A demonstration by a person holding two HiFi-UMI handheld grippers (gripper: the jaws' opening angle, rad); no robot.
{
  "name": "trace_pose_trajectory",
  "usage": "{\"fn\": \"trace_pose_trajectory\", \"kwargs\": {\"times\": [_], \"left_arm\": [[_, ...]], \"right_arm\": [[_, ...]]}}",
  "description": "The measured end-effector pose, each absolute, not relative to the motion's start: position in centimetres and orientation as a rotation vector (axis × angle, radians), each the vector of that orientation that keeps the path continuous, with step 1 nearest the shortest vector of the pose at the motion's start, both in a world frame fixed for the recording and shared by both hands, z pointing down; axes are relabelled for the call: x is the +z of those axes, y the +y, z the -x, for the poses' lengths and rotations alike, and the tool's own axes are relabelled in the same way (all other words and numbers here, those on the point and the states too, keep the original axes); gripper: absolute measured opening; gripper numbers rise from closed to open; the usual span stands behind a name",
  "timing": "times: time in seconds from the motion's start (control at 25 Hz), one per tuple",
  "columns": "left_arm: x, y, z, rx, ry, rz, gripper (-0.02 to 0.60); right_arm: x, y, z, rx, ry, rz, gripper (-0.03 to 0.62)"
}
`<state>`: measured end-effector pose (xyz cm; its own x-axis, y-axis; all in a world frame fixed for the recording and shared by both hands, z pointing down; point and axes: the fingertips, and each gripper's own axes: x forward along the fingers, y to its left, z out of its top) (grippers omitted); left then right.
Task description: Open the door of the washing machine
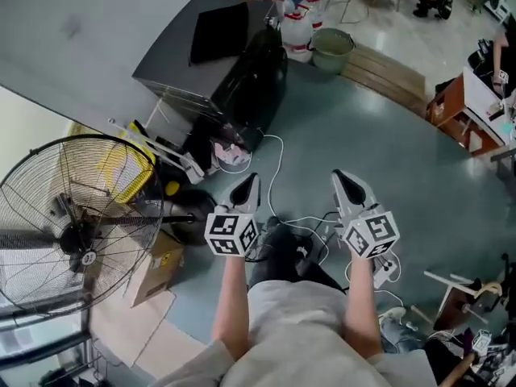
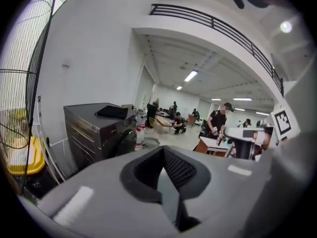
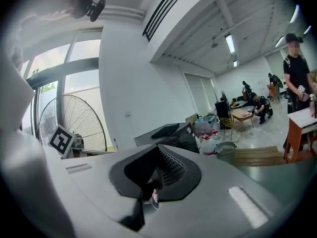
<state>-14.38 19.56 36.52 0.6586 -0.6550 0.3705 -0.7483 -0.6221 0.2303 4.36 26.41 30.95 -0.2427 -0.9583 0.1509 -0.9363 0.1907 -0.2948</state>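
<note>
The washing machine (image 1: 211,51) is a dark grey box standing on the floor ahead, with a black pad lying on its top. Its dark round door (image 1: 264,77) faces right and looks closed. My left gripper (image 1: 247,185) and right gripper (image 1: 345,182) hover side by side above the floor, well short of the machine, both shut and empty. In the left gripper view the machine (image 2: 96,128) stands at the left beyond the shut left gripper (image 2: 167,182). The right gripper view shows the machine (image 3: 171,132) just past the closed right gripper (image 3: 151,185).
A large standing fan (image 1: 76,216) fills the left side, with a yellow bin (image 1: 129,168) and a cardboard box (image 1: 157,266) near it. White bottles (image 1: 298,24) and a green bucket (image 1: 332,48) stand behind the machine. Cables (image 1: 278,172) trail over the floor. People work at tables far off.
</note>
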Motion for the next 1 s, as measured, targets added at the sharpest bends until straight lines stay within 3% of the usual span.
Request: {"fn": "trace_pose_trajectory", "kwargs": {"times": [0.28,0.64,1.0], "left_arm": [[37.9,13.6,13.7,0.327,-1.205,-2.444,0.057],[41.1,1.2,6.7,0.249,-1.161,-2.364,0.057],[49.2,-8.7,6.8,0.404,-1.203,-2.251,0.057]], "right_arm": [[33.2,21.4,-6.9,-0.545,2.363,1.923,0.002],[35.6,11.0,-12.4,-0.515,2.425,2.074,0.002],[42.8,-4.0,-7.5,-0.490,2.941,1.843,0.002]]}}
